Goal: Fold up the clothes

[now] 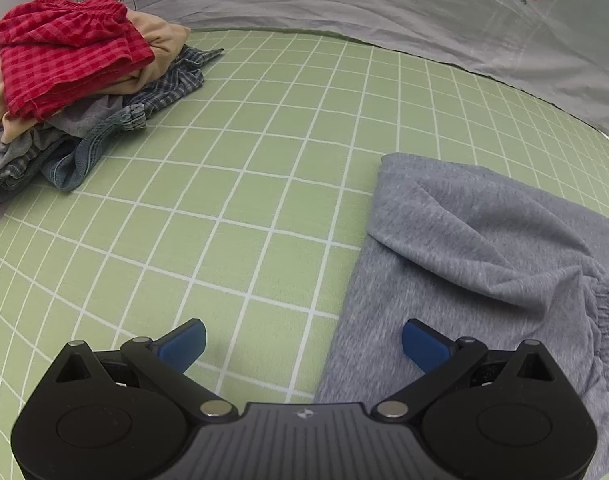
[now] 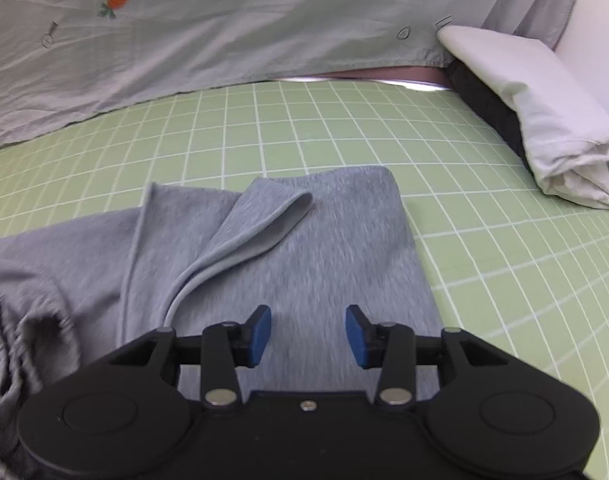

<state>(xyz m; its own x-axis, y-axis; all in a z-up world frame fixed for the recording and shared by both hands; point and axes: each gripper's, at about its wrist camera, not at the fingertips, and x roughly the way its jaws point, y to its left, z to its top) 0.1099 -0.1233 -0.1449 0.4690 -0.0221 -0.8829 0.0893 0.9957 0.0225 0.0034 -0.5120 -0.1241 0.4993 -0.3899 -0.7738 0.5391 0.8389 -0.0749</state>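
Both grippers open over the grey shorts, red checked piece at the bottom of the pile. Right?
Not quite. The red checked piece is on top of the pile, as the left wrist view shows. Both grippers, left and right, are open by the grey shorts.

You have the sweatpants (image 1: 484,248) lying on the gridded sheet (image 1: 244,200), ahead and to the right of your left gripper (image 1: 304,346), whose right finger (image 1: 424,344) is over their near edge. Your right gripper (image 2: 308,330) hangs directly over the same garment. Far left sits the pile of clothes (image 1: 68,80), with checked shorts (image 1: 72,52) on top. A duvet (image 2: 224,32) runs behind the sheet, and a folded pillow (image 2: 544,112) lies at its far right.
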